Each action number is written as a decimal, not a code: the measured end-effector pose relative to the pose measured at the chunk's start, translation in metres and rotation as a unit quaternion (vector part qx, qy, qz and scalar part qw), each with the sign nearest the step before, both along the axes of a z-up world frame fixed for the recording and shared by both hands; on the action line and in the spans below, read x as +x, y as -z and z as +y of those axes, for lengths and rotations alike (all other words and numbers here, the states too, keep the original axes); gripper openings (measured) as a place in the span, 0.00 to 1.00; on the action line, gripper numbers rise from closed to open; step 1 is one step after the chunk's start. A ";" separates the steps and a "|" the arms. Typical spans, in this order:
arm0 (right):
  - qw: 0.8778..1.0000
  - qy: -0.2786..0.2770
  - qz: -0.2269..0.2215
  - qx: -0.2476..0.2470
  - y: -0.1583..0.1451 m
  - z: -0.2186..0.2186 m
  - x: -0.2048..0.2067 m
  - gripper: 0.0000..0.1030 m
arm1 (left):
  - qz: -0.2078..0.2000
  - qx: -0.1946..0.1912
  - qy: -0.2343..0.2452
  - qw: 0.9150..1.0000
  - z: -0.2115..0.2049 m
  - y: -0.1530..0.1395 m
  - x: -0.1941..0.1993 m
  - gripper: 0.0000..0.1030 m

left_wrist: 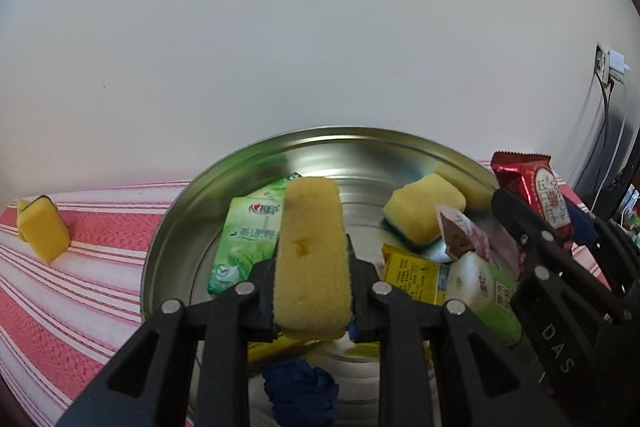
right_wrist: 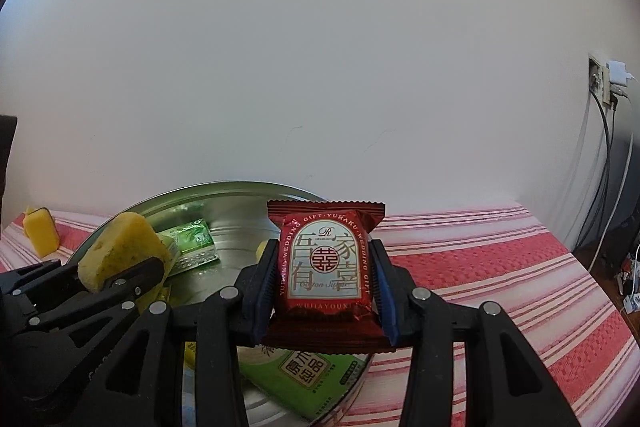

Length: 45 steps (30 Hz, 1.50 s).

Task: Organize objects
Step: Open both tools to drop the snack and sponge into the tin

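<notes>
From the left wrist view, the left gripper (left_wrist: 312, 267) is clamping a yellow sponge (left_wrist: 313, 259) upright between its jaws, holding it above a round metal tray (left_wrist: 172, 227); the sponge's face is looking porous, with a small dent near its middle. Lying in the tray are a green tissue pack (left_wrist: 244, 243) with Chinese print, a second sponge (left_wrist: 424, 213) with a green underside, a yellow packet (left_wrist: 412, 277) covered in small print, a crumpled pink wrapper (left_wrist: 464, 235) and a blue cloth (left_wrist: 300, 395). A third sponge (left_wrist: 42, 229) is sitting well apart on the red-and-white striped tablecloth (left_wrist: 80, 287). "DAS" is showing on the right gripper's (left_wrist: 540, 223) black arm beside the tray. From the right wrist view, the right gripper (right_wrist: 325, 267) is squeezing a red snack packet (right_wrist: 326, 267) between blue pads (right_wrist: 386, 291), over the tray's near rim; its label is reading "YUKAKU WEDDING GIFT" and "Cotton Sugar". A wall socket (right_wrist: 600, 79) with a white charger is trailing cables at the right.
</notes>
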State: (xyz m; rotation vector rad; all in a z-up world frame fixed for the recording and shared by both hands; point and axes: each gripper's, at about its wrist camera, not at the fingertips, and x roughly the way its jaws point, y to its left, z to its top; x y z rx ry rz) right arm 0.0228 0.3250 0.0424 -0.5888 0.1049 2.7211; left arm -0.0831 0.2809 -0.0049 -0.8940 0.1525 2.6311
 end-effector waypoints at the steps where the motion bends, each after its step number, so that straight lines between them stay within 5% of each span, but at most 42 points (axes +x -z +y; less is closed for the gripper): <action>1: 1.000 -0.001 0.001 0.002 -0.001 -0.001 0.000 0.45 | 0.000 -0.001 0.000 1.000 -0.001 0.001 0.000 0.21; 5: 1.000 -0.012 0.005 0.013 0.001 -0.007 0.000 0.45 | 0.006 -0.005 -0.003 1.000 -0.001 0.002 0.001 0.24; 8: 1.000 -0.015 0.010 0.017 0.001 -0.005 0.001 0.50 | 0.006 0.005 -0.007 1.000 -0.006 -0.003 0.004 0.56; 13: 0.999 -0.002 0.042 0.004 0.002 0.005 0.011 0.73 | 0.035 0.012 -0.039 0.999 -0.023 -0.014 0.008 0.79; 15: 0.998 -0.004 0.057 0.004 -0.003 -0.004 0.019 0.75 | 0.037 0.023 -0.051 0.998 -0.033 -0.016 0.009 0.91; 25: 0.995 -0.018 0.087 0.032 -0.011 -0.025 0.034 0.79 | 0.091 0.033 -0.071 0.993 -0.074 -0.028 0.037 0.96; 31: 0.986 0.018 0.161 0.050 -0.020 -0.035 0.063 0.82 | 0.137 0.017 -0.092 0.986 -0.093 -0.029 0.052 0.96; 34: 0.985 0.040 0.155 0.064 -0.020 -0.042 0.065 0.95 | 0.142 0.006 -0.100 0.985 -0.101 -0.026 0.053 0.96; 45: 0.990 0.057 0.127 -0.011 -0.014 -0.034 0.071 0.95 | 0.152 -0.004 -0.105 0.983 -0.115 -0.022 0.061 0.98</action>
